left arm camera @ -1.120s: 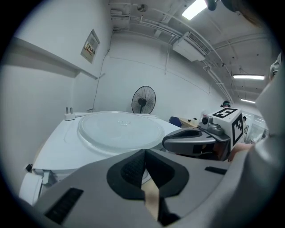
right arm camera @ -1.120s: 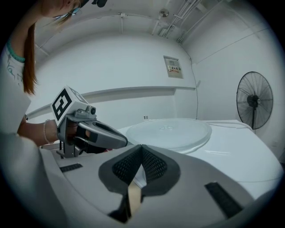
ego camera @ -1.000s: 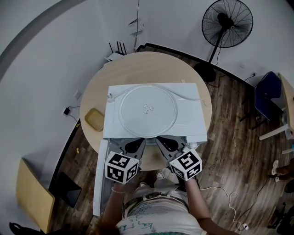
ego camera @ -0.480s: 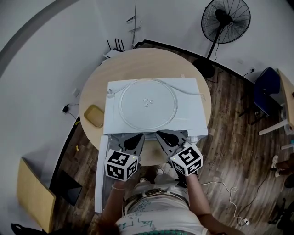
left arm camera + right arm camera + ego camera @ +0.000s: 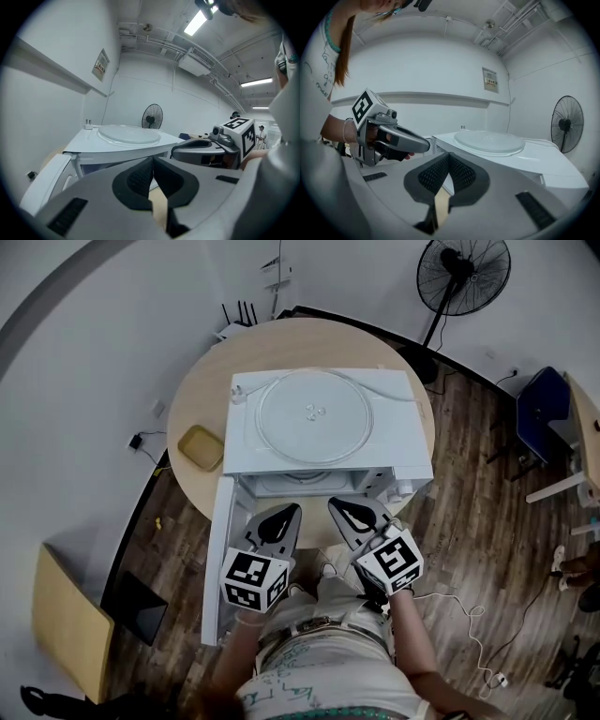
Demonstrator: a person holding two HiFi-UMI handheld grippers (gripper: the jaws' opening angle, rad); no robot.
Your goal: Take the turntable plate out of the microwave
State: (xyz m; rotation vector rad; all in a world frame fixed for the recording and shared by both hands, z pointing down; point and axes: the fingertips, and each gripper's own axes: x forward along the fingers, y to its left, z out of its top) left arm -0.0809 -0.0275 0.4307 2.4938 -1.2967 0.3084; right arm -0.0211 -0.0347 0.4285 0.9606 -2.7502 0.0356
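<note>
A shallow yellow dish [image 5: 201, 447] lies near the left edge of the round wooden table [image 5: 281, 341], just beside the white microwave [image 5: 401, 442] that fills the table's middle. The microwave's door [image 5: 217, 563] hangs open on the left and reaches out past the table's near edge. The left tongs [image 5: 284, 514] are pressed together with nothing between them, held in front of the open cavity, above the table's near edge. The glass turntable plate [image 5: 316, 415] lies flat on top of the microwave, out of the cavity, and touches neither pair of tongs. The right tongs [image 5: 339, 507], just beside the left ones, are likewise closed on nothing and point toward the microwave's front. A standing fan [image 5: 464, 276] is on the floor beyond the table's far right edge
</note>
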